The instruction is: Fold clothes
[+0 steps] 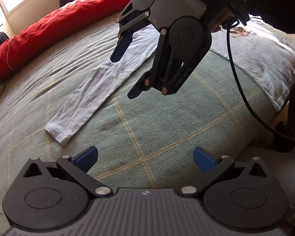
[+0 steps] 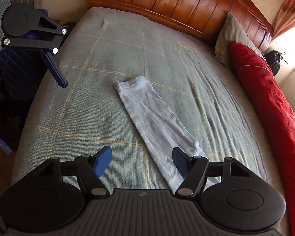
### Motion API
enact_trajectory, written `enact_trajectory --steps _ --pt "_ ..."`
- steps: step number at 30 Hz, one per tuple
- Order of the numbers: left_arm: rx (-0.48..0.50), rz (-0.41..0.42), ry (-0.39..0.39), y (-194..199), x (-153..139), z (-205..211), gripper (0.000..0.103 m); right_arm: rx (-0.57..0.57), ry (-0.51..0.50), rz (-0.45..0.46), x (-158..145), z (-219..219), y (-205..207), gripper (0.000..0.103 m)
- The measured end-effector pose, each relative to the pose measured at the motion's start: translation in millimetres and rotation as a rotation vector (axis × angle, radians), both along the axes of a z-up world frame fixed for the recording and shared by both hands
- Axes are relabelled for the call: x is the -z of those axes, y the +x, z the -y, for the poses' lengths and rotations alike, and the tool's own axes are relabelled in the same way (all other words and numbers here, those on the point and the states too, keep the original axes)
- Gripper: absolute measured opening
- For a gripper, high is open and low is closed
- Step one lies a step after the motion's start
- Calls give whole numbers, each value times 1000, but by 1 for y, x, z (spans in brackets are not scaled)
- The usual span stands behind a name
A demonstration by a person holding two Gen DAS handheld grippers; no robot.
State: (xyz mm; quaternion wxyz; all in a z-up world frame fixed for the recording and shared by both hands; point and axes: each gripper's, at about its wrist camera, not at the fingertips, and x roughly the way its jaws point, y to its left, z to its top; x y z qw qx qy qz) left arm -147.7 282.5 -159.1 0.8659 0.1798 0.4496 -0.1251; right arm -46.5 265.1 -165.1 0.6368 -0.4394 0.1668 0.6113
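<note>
Folding is barely begun: the white long-sleeved shirt (image 1: 265,59) lies flat on the bed (image 2: 108,59), one sleeve (image 2: 147,114) stretched out unfolded, while left gripper (image 1: 145,157) and right gripper (image 2: 141,161) hover above with fingers apart, gripping nothing.

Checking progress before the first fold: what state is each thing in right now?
Shirt: spread flat on the bed, unfolded.
Sleeve: stretched out straight, wrinkled, not yet folded in.
Left gripper: open, empty, above the blanket.
Right gripper: open, empty, over the sleeve.
</note>
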Motion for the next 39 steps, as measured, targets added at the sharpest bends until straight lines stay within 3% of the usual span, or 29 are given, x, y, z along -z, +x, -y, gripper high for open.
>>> enact_trajectory --steps 7,11,14,22,25,28,31,39 --pt "90 -8 -11 -5 2 -28 102 -128 -27 15 14 -67 -21 54" --pt "61 -13 18 -2 6 -40 102 -160 -46 48 27 -89 -29 42" --pt "24 1 -7 -1 7 -53 102 -174 -55 86 36 -99 -34 38" --pt "-8 22 -34 -7 16 -66 102 -150 -33 383 65 -99 -71 36" --pt "-13 13 -33 -7 20 -71 102 -142 -46 433 72 -102 -74 31" --pt "-22 17 -41 -6 22 -74 102 -129 -57 432 74 -112 -74 22" --pt "-17 24 -46 -7 22 -71 102 -117 -60 402 75 -116 -74 4" --pt "7 20 -36 -2 19 -61 102 8 -22 133 37 -117 -36 3"
